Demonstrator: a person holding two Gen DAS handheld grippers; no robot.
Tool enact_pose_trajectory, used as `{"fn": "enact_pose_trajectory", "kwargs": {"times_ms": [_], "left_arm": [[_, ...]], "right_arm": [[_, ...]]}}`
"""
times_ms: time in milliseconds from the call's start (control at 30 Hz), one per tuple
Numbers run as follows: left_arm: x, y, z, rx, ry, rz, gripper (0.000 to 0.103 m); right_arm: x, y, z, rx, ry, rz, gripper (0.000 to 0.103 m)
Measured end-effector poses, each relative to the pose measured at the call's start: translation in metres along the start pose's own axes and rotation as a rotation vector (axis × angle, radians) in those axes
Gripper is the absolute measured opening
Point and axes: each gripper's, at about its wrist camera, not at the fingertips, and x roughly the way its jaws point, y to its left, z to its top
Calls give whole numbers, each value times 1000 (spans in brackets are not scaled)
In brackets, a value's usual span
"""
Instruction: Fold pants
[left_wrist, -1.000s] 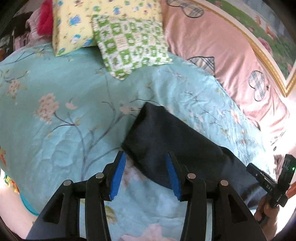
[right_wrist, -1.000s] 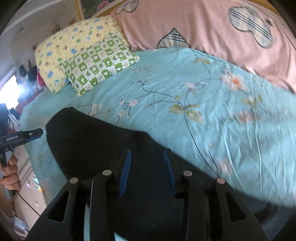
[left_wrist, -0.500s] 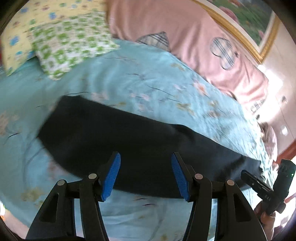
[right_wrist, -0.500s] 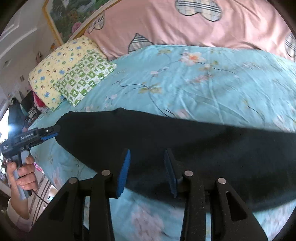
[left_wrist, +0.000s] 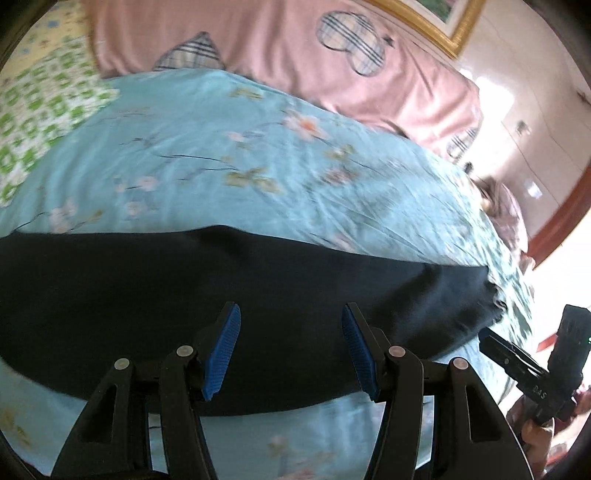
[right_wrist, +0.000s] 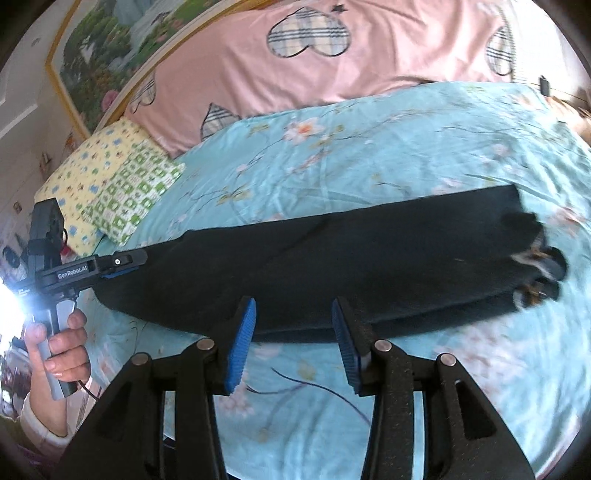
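Dark navy pants (right_wrist: 351, 254) lie flat as a long narrow strip across the teal floral bedspread (right_wrist: 369, 147), waistband end at the right with an open inner lining showing. In the left wrist view the pants (left_wrist: 221, 295) fill the lower middle. My left gripper (left_wrist: 290, 332) is open and empty, hovering over the pants. In the right wrist view the left gripper (right_wrist: 125, 263) sits at the pants' left end. My right gripper (right_wrist: 293, 325) is open and empty, above the pants' near edge. The right gripper also shows in the left wrist view (left_wrist: 517, 362).
A pink quilt with plaid hearts (right_wrist: 332, 66) lies along the far side of the bed. A green checked pillow (right_wrist: 133, 195) and a yellow pillow (right_wrist: 85, 162) lie at the far left. A framed picture (right_wrist: 99, 55) hangs on the wall.
Both grippers have pulled back and swung round. The pants now lie stretched out as one long strip, seen along their whole length.
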Motion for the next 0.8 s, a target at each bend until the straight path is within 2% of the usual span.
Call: {"fn": "enact_pose_trajectory", "kwargs": {"times_ms": [367,467,700,800], "left_arm": [[32,-70,17,195,83,-98,62],[41,-88,21,240,97,-110,64],[61,-121,29,316,137,-148,67],[71,-135,33,368,154,-153,68]], "right_arm": [[-39,-53,-15,148,-71,-94,50],[-43,-64,-17,190,-79,-129,51],[-48,-86,-22,271,-95,-145,51],[-46,-96,-22,307,-88,-159,56]]}}
